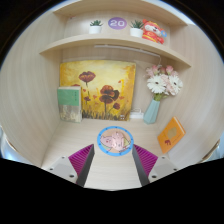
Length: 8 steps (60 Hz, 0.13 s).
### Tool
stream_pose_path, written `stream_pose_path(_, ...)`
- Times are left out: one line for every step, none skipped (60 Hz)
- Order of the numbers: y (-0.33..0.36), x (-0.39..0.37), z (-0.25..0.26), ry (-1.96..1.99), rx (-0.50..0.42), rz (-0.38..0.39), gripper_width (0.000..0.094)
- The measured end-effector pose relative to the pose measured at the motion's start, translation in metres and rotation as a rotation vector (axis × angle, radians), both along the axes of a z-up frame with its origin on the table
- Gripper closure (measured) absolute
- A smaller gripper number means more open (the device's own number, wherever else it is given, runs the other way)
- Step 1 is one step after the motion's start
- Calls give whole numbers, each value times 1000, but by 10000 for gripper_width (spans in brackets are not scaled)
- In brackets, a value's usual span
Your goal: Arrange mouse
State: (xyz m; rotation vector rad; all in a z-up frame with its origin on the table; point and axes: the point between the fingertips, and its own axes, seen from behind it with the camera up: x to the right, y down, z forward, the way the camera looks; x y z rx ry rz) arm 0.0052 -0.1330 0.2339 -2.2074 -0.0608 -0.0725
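No mouse shows in the gripper view. A round disc (114,140) with a blue rim and a pink cartoon picture lies flat on the pale wooden desk (112,172). It is just ahead of my gripper (114,158). The gripper is open, and its magenta pads (80,160) stand wide apart on either side of the disc's near edge. Only bare desk lies between the fingers, and they hold nothing.
A flower painting (97,90) leans against the back wall. A green book (69,103) stands to its left, and a vase of flowers (153,108) and an orange card (171,134) to its right. The shelf (100,42) above carries a small plant (96,26), a purple round object (118,23) and a figurine (151,31).
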Motion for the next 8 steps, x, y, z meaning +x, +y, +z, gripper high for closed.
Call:
stream_pose_path(-1,0,1,-1,2,0,174)
stream_pose_path(-2,0,1,-1,4,0,174)
stream_pose_path(-3,0,2,1,7,1,174)
stream_pose_path(-4,-1,2,2,9,2,173)
stream_pose_path(-5,-2,3,3,10,3,173)
stream_pose_path(-6,-3,3,4,9,4,176)
stream_pose_path(-7,-3,4,4,9,4,176)
stream_pose_path(-8,-3,4,4,9,5,175)
